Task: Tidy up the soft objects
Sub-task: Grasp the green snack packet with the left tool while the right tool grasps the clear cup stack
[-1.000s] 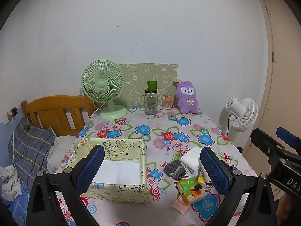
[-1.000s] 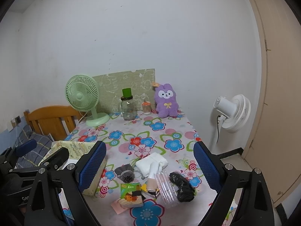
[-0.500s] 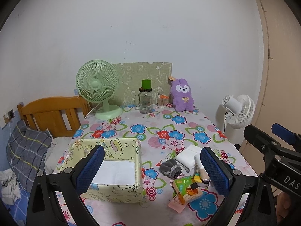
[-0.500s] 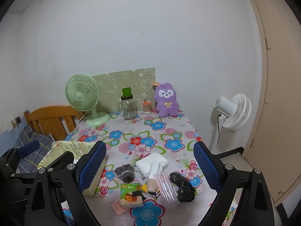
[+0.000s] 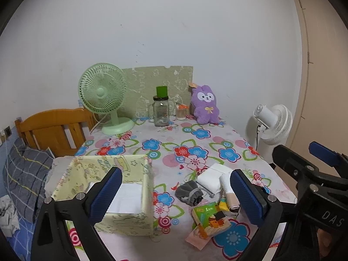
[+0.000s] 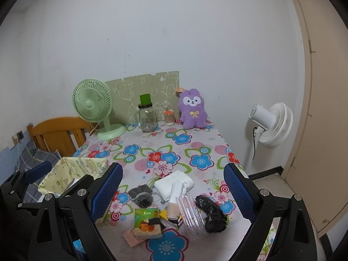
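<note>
A yellow fabric box [image 5: 134,195] [image 6: 71,171] stands open on the near left of the flowered table [image 5: 174,143]. A heap lies near the right: a grey pouch [image 5: 189,192] [image 6: 141,194], a folded white cloth [image 5: 214,176] [image 6: 174,182], a black soft item [image 6: 209,211], a green booklet [image 5: 208,217] [image 6: 148,220], a clear plastic case [image 6: 191,215]. A purple plush [image 5: 205,106] [image 6: 192,108] sits at the back. My left gripper [image 5: 174,198] and right gripper [image 6: 171,193] are open, empty, above the table's near edge.
A green desk fan [image 5: 104,95], a glass jar with green lid [image 5: 161,111] and a small jar [image 5: 181,112] stand at the back. A white floor fan [image 5: 274,124] is right of the table. A wooden headboard [image 5: 54,128] and bedding lie left.
The left wrist view has drawn back and up a little, so the table looks further away. The right gripper has barely moved. Both grippers stay open.
</note>
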